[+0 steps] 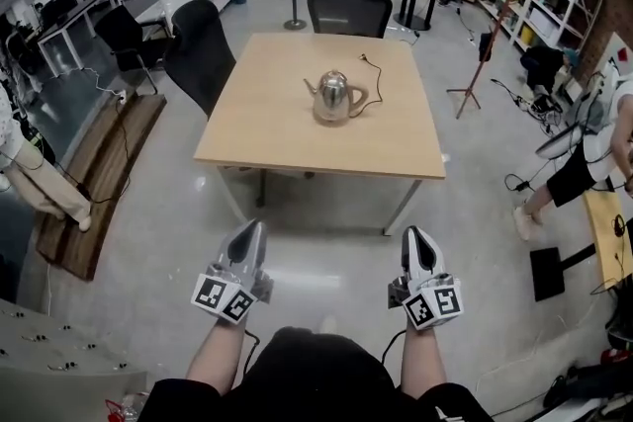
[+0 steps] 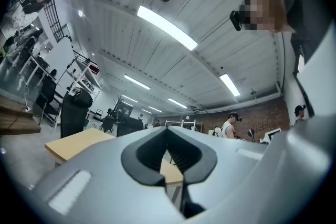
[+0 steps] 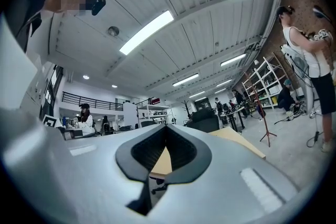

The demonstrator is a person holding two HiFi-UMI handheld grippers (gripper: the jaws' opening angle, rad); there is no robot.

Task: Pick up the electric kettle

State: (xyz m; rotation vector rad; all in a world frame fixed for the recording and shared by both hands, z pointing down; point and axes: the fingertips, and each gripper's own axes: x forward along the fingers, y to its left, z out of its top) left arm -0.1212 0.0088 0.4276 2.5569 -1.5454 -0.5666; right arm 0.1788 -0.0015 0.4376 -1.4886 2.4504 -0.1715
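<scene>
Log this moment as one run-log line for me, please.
phase: pre-grasp | kettle: upright on table, untouched | left claw: shut, empty | right claw: shut, empty

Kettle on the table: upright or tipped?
Upright. The kettle stands on its base on the table, its lid facing up.

No lettering, brand, number or sign can be read in any view; all print is too small.
</scene>
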